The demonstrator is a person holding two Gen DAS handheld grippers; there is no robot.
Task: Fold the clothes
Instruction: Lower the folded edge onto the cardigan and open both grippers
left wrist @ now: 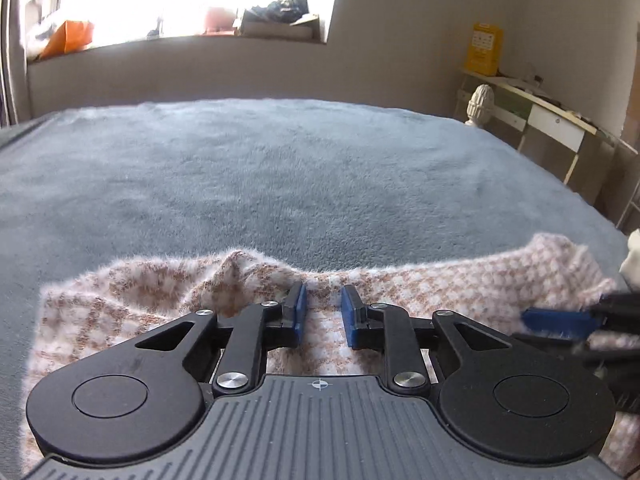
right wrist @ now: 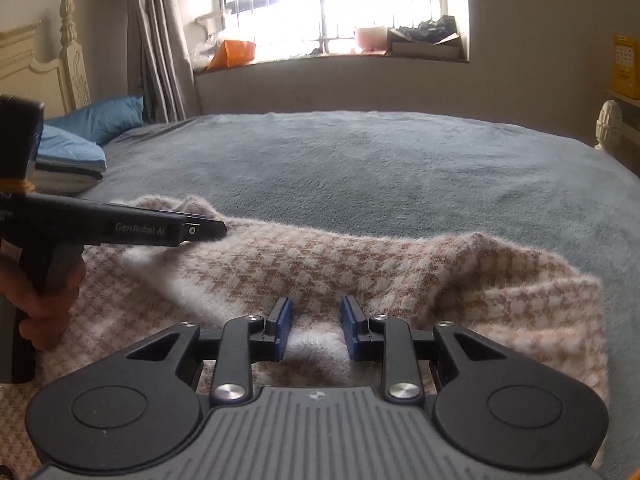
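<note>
Fuzzy knit garment [left wrist: 460,280] in a tan-and-white houndstooth weave, soft and hairy at the edges, lying rumpled on the near side of a bed under a grey-blue plush blanket [left wrist: 280,176], far edge bunched into low ridges. Left gripper [left wrist: 323,314] over the knit, blue pads parted, cloth showing in the gap, nothing pinched. Right gripper [right wrist: 314,326] likewise spread above a pale fold of the same fabric, jaws released. Black hinged links, round bosses and silver rivets on both tools, ribbed grey housing below. In the right wrist view, the left tool seen side-on at the left, white lettering "GenRobot.AI" on its black flank, a hand [right wrist: 44,304] wrapped round the grip. In the left wrist view, the right tool's blue pad blurred at the right edge. Further out: blue pillows [right wrist: 80,140] stacked beside a cream carved headboard [right wrist: 24,64], grey curtain [right wrist: 160,40], bright barred window [right wrist: 340,4], orange bag [right wrist: 232,54] on the sill, yellow box [left wrist: 484,50] with unreadable print on a desk, cream pinecone-shaped bedpost finial [left wrist: 480,104].
</note>
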